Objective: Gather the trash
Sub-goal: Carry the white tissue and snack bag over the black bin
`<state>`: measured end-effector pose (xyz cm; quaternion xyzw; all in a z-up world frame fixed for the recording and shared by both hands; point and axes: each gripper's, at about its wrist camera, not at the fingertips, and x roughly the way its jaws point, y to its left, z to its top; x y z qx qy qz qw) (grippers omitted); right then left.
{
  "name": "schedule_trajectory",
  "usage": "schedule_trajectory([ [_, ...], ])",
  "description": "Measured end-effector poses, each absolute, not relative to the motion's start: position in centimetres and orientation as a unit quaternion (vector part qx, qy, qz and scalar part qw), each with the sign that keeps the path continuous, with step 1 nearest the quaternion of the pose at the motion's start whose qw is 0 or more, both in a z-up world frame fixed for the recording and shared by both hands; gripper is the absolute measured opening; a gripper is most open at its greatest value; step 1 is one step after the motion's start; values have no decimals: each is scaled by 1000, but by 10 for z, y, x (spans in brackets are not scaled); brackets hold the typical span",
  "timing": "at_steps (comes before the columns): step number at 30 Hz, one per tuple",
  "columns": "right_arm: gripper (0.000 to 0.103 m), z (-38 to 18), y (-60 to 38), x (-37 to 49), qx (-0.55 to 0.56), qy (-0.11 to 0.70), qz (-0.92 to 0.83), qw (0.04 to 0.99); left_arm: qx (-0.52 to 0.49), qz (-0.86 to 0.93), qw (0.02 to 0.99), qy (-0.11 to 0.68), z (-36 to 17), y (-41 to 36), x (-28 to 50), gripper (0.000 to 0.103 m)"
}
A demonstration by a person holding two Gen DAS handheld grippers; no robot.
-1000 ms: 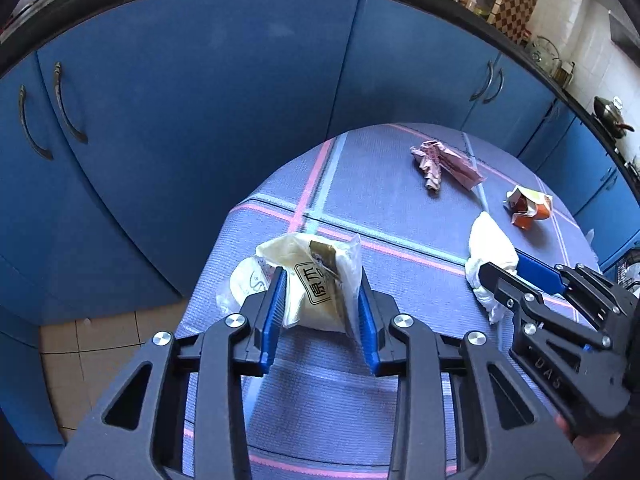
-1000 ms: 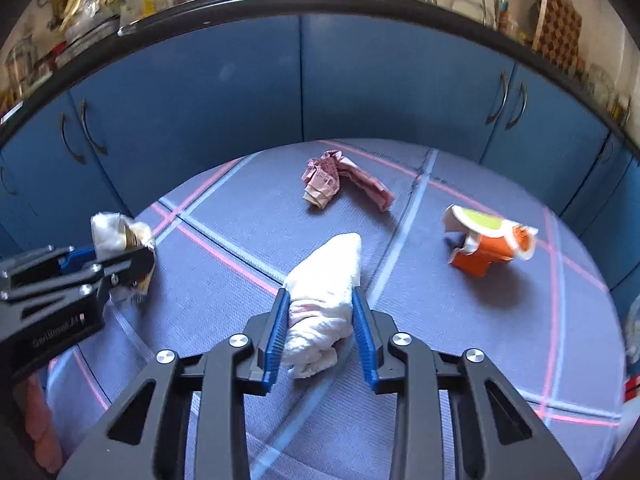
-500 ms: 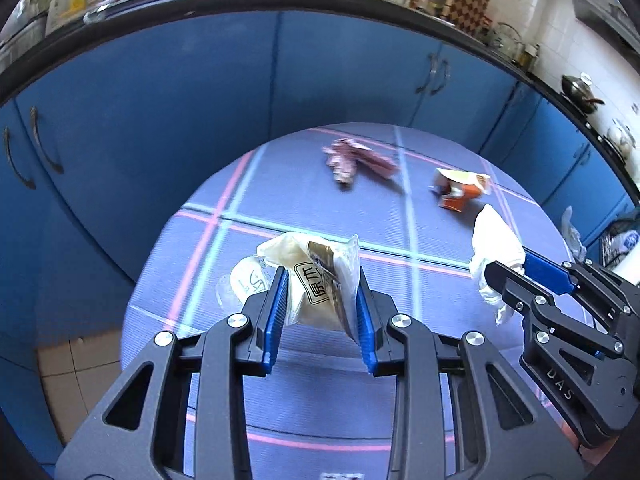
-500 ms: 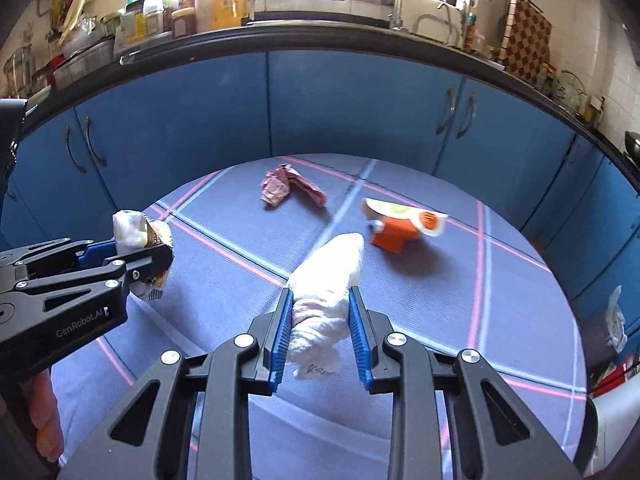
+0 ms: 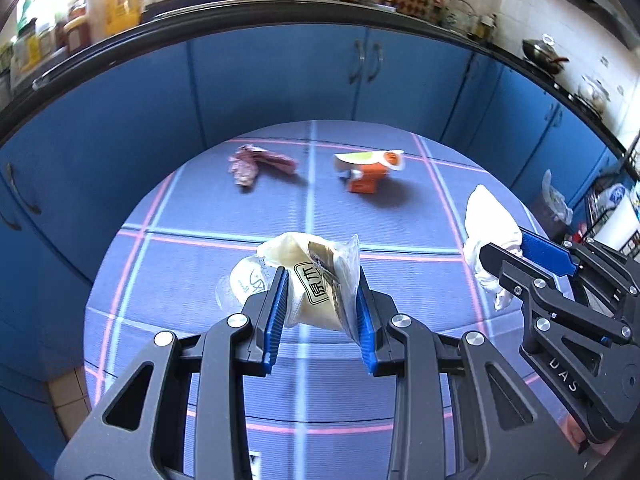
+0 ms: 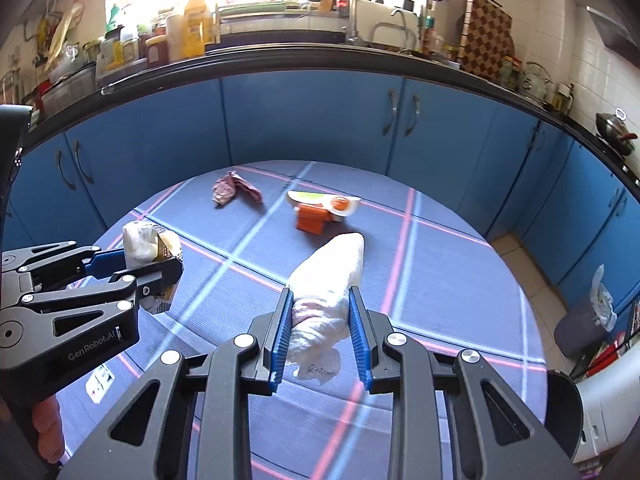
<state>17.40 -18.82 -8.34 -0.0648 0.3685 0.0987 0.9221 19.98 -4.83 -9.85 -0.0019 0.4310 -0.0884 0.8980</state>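
Note:
My left gripper (image 5: 320,304) is shut on a crumpled cream snack wrapper (image 5: 316,276) with printed characters, held above the round table (image 5: 200,280). My right gripper (image 6: 320,332) is shut on a crumpled white tissue (image 6: 324,292), also held above the table. Each gripper shows in the other's view: the right one with the tissue (image 5: 490,228) at the right, the left one with the wrapper (image 6: 148,244) at the left. A pink crumpled wrapper (image 6: 234,191) and an orange carton (image 6: 320,210) lie on the far part of the table.
The table has a blue cloth with pink and light-blue lines (image 6: 440,280). Blue cabinets (image 6: 320,120) curve behind it, with a cluttered countertop (image 6: 200,40) above. A dark bin with a bag (image 6: 592,312) stands on the floor at the right.
Both grippers have risen and pulled back from the table with their trash held. The view now takes in more of the table, the cabinets and the countertop.

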Motion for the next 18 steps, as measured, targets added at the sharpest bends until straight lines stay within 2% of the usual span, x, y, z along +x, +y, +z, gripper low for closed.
schedule_trajectory([
  [18,27,-84,-297,140,-35,356,47,933,65,-141,889,432,-92,-165,185,33],
])
